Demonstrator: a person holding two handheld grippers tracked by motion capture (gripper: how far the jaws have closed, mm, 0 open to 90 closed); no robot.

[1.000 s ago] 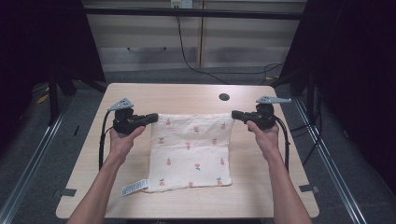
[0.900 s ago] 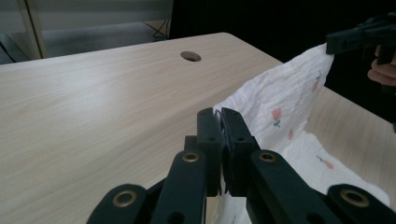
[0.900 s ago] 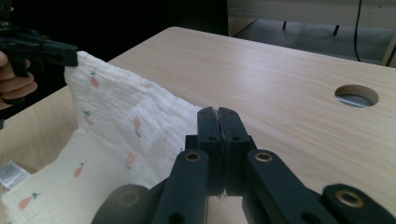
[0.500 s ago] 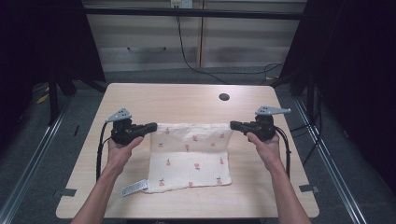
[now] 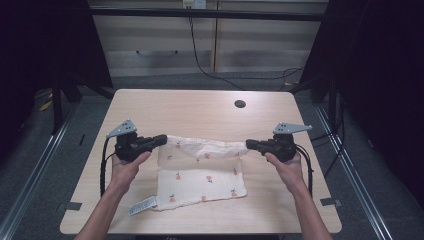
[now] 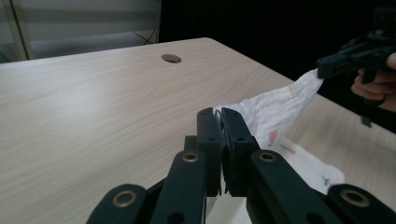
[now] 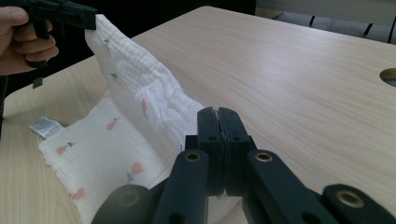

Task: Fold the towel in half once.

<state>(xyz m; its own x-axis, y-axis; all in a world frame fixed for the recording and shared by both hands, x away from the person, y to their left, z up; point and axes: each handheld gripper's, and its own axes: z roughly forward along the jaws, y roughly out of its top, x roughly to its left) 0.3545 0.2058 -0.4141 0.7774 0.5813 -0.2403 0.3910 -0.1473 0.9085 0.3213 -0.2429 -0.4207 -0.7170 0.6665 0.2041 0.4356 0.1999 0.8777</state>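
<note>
A white cloth with small pink flower prints (image 5: 200, 177) lies on the wooden table (image 5: 200, 110), its far edge lifted and stretched between the two grippers. My left gripper (image 5: 162, 140) is shut on the cloth's far left corner. My right gripper (image 5: 249, 145) is shut on the far right corner. In the left gripper view the black jaws (image 6: 221, 116) pinch the cloth (image 6: 275, 112), which runs off to the other gripper (image 6: 336, 63). In the right gripper view the jaws (image 7: 217, 114) hold the cloth (image 7: 140, 100), with the other gripper (image 7: 65, 16) at the upper left. A white label (image 5: 142, 205) sticks out at the near left corner.
A round cable hole (image 5: 240, 104) sits in the table near its far edge. Cables trail from both grippers down along the forearms. Dark floor and metal frame rails surround the table.
Both grippers have come toward the near side of the table, drawing the cloth's far edge up and back over the part that lies flat.
</note>
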